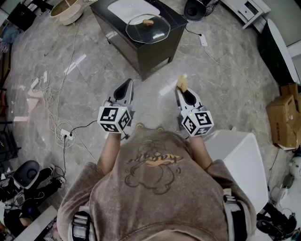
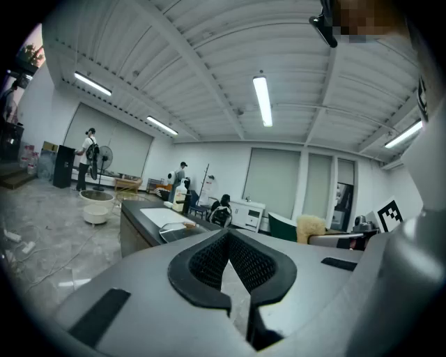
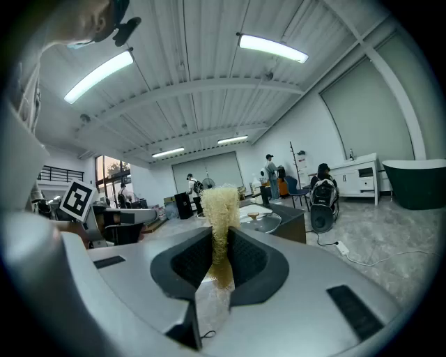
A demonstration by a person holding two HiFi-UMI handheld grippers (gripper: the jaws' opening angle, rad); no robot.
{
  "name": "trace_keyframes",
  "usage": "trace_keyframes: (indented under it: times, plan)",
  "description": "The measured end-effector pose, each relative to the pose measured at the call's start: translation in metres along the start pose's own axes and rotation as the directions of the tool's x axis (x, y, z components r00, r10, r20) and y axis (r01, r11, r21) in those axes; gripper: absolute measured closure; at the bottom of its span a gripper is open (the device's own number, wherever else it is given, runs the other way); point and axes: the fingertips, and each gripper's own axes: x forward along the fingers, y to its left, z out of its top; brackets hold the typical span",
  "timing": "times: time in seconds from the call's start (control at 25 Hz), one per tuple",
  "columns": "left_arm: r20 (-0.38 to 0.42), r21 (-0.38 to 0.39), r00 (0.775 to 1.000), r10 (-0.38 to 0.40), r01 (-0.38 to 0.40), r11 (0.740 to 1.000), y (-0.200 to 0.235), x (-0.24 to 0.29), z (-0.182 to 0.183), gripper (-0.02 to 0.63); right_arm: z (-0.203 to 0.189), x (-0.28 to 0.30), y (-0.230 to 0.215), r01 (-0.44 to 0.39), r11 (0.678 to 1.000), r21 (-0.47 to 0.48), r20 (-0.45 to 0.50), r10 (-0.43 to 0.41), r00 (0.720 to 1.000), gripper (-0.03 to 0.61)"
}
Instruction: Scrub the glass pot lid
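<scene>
The glass pot lid point(image 1: 147, 28) with a wooden knob lies on a dark low table point(image 1: 160, 51) well ahead of me; it also shows as the lid point(image 3: 265, 222) in the right gripper view and the lid point(image 2: 178, 233) in the left gripper view. My right gripper point(image 1: 182, 87) is shut on a yellow scrub sponge point(image 3: 220, 213), which stands upright between its pads and sticks out past the tips point(image 1: 182, 82). My left gripper point(image 1: 126, 88) is shut with nothing in it, its pads point(image 2: 209, 261) touching. Both grippers are held level over the floor, short of the table.
A white board point(image 1: 128, 9) lies on the table behind the lid. Cables and a power strip point(image 1: 66, 134) run over the marble floor at left. A white box point(image 1: 242, 155) stands by my right side, cardboard boxes point(image 1: 284, 117) further right. A basin point(image 1: 66, 10) sits far left.
</scene>
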Motion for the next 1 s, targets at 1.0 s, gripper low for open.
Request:
trace_keyframes:
  times: [1.0]
  plan:
    - [-0.012,-0.002,0.998,-0.061,0.061,0.998,0.085,0.027,0.001,0.595,0.003,0.076,0.019,0.073,0.997,0.041,0.014,-0.073,0.997,0.525]
